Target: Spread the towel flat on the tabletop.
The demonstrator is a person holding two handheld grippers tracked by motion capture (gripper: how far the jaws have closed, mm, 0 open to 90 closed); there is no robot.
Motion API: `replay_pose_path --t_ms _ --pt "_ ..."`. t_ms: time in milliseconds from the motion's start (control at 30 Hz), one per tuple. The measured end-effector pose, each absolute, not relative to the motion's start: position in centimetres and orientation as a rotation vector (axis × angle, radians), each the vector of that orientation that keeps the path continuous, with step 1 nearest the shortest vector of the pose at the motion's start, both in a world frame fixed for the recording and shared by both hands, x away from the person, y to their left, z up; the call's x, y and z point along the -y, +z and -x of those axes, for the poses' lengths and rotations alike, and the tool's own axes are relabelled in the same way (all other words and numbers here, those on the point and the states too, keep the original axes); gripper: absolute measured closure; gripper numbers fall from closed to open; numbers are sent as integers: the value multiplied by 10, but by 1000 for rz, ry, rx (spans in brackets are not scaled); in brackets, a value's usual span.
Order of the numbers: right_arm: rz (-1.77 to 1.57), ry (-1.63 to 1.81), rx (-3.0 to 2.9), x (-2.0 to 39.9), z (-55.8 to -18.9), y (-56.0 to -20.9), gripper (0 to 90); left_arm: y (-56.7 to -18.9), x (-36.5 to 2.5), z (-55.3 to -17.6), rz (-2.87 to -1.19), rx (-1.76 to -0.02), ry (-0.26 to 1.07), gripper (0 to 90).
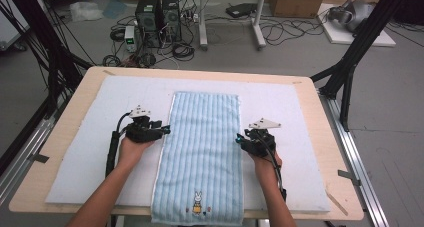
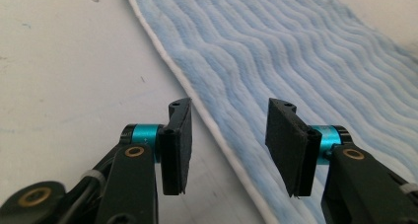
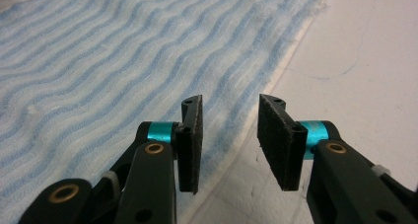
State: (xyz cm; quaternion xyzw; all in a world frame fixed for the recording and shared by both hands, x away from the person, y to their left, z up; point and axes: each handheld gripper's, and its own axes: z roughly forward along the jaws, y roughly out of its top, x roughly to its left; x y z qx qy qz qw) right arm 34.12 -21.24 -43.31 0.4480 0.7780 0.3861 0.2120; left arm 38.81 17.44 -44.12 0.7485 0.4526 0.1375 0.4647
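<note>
High view: a soft, light blue towel lies flat along the tabletop, its near end hanging over the edge. The left gripper and right gripper flank its long edges, pointing inward.

Left gripper view: jaws released, straddling the white hem.

Right gripper view: jaws released over the thin, limp edge, probably the best hold.

Both forearms come in from the near edge of the bench. The left gripper is held level, its tip turned inward toward the right gripper, which is turned inward to face it. Each gripper's jaws stand apart with nothing pressed between their pads.
</note>
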Motion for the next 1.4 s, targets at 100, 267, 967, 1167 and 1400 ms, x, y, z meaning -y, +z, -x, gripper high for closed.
replay_pose_path --t_ms 100,267,967,1167,1400 --pt "-1245 1041 -2181 214 -343 -434 607 -443 -170 -404 -1837 -1127 298 547" --pt "-1244 1041 -2164 218 -336 -427 576 -450 -154 -412 -1971 -1113 387 766" --pt "-1179 1141 -2140 241 -329 -425 214 -419 -183 -376 -1722 -936 346 199" --pt "-1100 1174 -2199 246 -326 -423 170 -418 -191 -356 -1709 -839 306 197" --pt "-1027 1255 -2163 249 -317 -414 119 -421 -204 -345 -1697 -826 332 202"
